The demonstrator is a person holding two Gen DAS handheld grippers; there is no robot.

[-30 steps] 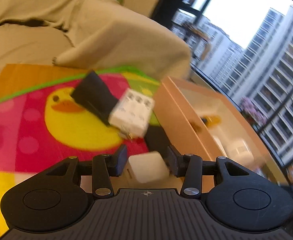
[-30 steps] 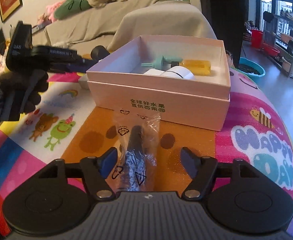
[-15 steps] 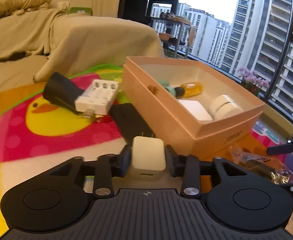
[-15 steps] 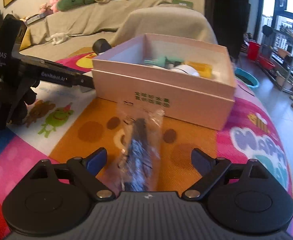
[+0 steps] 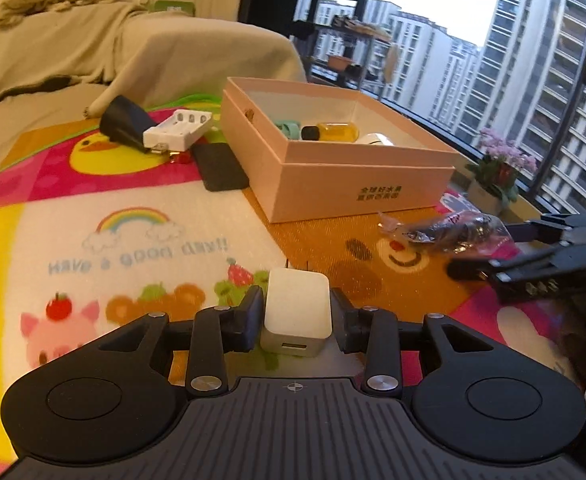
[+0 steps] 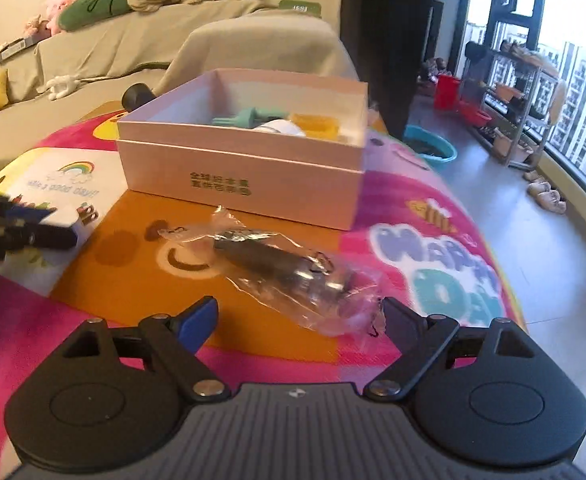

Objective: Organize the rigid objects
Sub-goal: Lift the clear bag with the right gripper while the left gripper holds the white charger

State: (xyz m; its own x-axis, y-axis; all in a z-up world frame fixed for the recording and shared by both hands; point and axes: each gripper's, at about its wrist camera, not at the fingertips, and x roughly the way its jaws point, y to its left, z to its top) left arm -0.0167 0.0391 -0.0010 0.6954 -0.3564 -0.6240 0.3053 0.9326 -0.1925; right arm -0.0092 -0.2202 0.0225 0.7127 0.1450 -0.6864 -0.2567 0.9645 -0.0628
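While hovering low over the play mat [image 5: 141,216], pinches a white charger [image 5: 297,320] in the left gripper [image 5: 296,302], pads pressed against both its sides, prongs pointing forward. Has just been closing those jaws with the charger between them. Sits well short of the open pink box [image 5: 357,184], already holding a yellow bottle [image 5: 339,131], a teal piece [image 5: 287,126] and something round and white [image 5: 373,139].

On the other side, spreads the right gripper [image 6: 298,308] wide (has just been opening), with one end of a clear plastic bag [image 6: 285,272] lying between the fingers. Presses on nothing; right pad just beside the crinkled edge. Lies on the orange patch of mat, near the box's printed front wall, dark object inside.

Beyond the box: white battery holder [image 5: 179,130] resting on a black object [image 5: 125,124], flat black case [image 5: 221,168] just beside.
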